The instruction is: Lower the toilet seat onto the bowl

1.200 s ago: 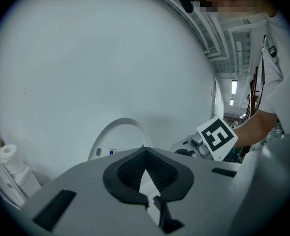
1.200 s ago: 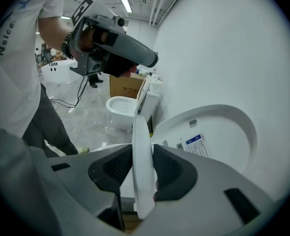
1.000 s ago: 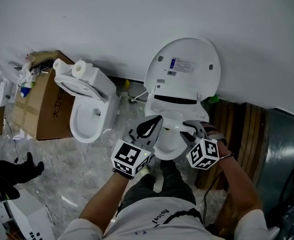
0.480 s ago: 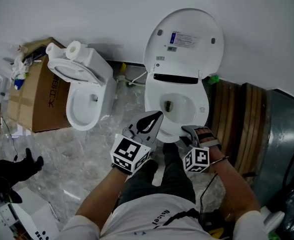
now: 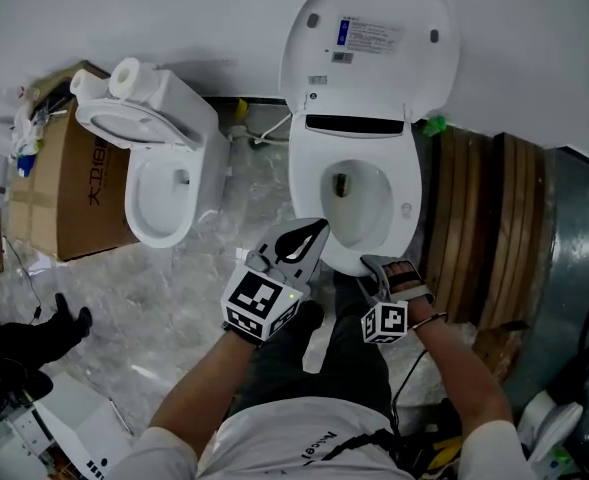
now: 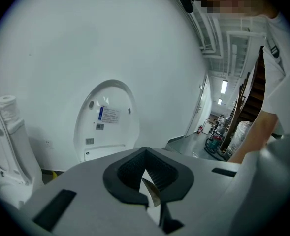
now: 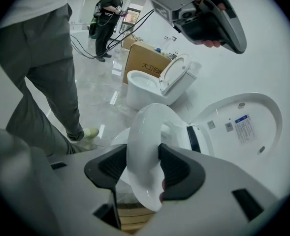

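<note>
White plastic oval toilet seat [image 5: 312, 203] lies low along the white ceramic bowl [image 5: 359, 198], seated or nearly so, hinged at its rear edge; right gripper [image 7: 144, 167] straddles the seat's front rim, pads touching both faces, jaws just been opening; left gripper [image 6: 145, 183] closed on nothing, hovering near the bowl's front edge; seat likely stiff, light, glossy and slippery; best held at the front rim, eased down, not dropped.

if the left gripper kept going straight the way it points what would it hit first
Most likely the seat: the left gripper points at its front rim, close ahead. If it passes over that, the raised lid comes next. Depth is hard to judge.
</note>
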The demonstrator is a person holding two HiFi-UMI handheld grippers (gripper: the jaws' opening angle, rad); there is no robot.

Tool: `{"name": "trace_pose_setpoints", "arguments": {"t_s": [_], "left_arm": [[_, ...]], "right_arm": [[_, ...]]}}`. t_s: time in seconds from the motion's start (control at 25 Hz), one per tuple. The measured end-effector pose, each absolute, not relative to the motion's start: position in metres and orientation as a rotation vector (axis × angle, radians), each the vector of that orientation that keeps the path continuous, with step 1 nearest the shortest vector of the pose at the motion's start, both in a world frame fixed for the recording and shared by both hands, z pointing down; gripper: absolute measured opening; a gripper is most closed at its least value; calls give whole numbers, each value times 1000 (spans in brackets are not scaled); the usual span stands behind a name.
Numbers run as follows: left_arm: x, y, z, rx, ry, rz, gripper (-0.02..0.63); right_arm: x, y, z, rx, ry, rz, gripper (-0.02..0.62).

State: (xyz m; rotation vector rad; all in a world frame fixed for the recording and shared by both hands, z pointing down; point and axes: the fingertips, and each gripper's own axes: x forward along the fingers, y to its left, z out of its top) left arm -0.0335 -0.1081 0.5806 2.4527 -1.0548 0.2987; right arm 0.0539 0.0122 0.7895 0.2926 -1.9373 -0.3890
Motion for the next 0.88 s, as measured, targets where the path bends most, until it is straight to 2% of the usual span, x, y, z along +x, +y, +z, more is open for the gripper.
{"name": "trace_pose_setpoints", "arguments": {"t_s": [0.32, 0.88], "left_arm": [[-14, -96, 637, 2473, -1000, 303, 8], [0, -73, 724, 2433, -982, 342, 8]], "right_arm": [[55, 41, 866, 287, -1971, -386, 233], [56, 59, 976, 239, -1946, -298, 225]]}}
